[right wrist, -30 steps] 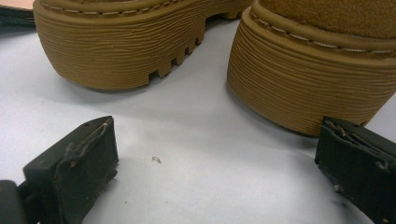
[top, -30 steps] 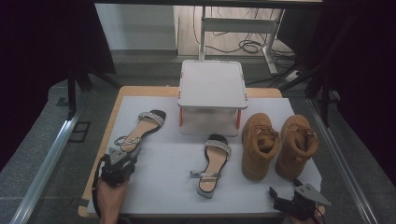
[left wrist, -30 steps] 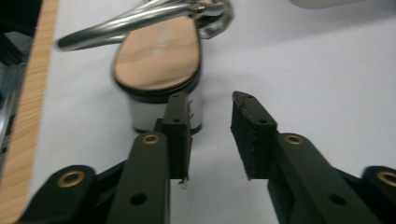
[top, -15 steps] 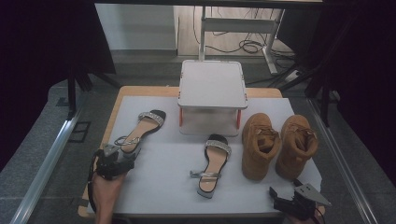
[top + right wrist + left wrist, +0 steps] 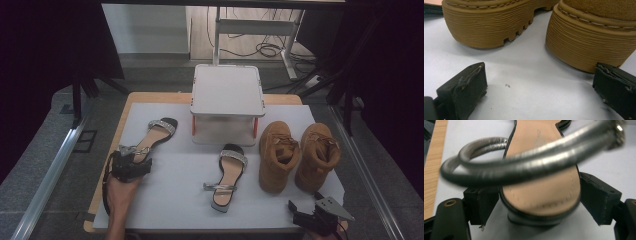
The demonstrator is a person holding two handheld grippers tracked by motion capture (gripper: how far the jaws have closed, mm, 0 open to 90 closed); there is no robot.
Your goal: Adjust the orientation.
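- L gripper (image 5: 131,166): at heel end of the tan-insole flat sandal w/ silver ankle strap (image 5: 151,139), on the left part of the white table sheet (image 5: 170,195). L gripper view: jaws sit either side of the sandal's heel (image 5: 541,192), right at its edges; full contact not clear. Sandal heel still on the sheet. Grey strap loop (image 5: 524,162) arcs across in front of cam, blurred.
- Person's hand (image 5: 121,192) behind L gripper.
- R gripper (image 5: 320,216): near-right corner of sheet, jaws wide apart, nothing between them. R gripper view: pads resting low by the sheet, just short of the ribbed soles of the two tan suede ankle boots (image 5: 499,22).
- Second matching sandal (image 5: 227,176): mid-sheet, just left of the boots.
- White lidded box w/ red corner posts (image 5: 227,100): far side, centre.
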